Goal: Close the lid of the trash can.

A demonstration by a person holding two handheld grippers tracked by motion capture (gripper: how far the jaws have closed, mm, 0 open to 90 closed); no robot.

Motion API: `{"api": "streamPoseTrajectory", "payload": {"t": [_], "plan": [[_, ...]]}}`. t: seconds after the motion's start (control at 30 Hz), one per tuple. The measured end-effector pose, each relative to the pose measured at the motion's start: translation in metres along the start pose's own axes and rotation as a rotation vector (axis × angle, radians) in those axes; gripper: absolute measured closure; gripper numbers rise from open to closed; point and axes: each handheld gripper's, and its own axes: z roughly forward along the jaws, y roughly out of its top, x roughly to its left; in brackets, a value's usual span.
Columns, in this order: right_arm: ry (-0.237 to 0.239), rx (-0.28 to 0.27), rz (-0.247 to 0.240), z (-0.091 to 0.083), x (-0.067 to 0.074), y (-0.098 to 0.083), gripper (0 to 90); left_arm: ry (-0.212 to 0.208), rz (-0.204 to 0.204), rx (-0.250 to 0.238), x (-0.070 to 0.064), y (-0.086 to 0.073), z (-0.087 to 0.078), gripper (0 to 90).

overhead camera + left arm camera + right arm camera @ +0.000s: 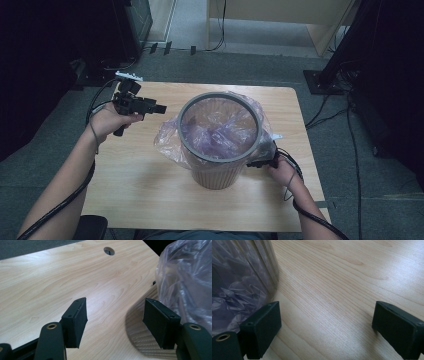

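High view: left gripper [161,108] hovers left of the lined wastebasket [218,172], jaws wide, empty. Right gripper [253,163] sits beside its bag [167,140] on the surface [135,175], jaws wide, empty.

Bare tabletop [145,165] lies open to the left of and in front of the waste bin [216,172]. The bin's draped plastic bag [167,142] crowds the middle, blocking passage across.

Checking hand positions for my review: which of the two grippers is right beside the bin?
The right gripper: it sits low against the bin, under the bag overhang. The left gripper hangs clear, apart from the bin.
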Motion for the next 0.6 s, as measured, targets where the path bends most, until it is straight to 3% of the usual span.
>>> {"api": "streamPoseTrajectory", "payload": {"t": [0.13, 0.4, 0.6], "plan": [[0.0, 0.0, 0.0, 0.0, 0.0, 0.0, 8.1, -0.004, -0.016, -0.01, 0.005, -0.008, 0.004, 35.2], [0.0, 0.0, 0.0, 0.0, 0.0, 0.0, 8.1, 0.015, 0.001, -0.017, 0.009, -0.021, 0.012, 35.2], [-0.001, -0.001, 0.0, 0.0, 0.0, 0.0, 8.1, 0.006, -0.022, -0.016, 0.014, -0.035, 0.024, 35.2]]}}
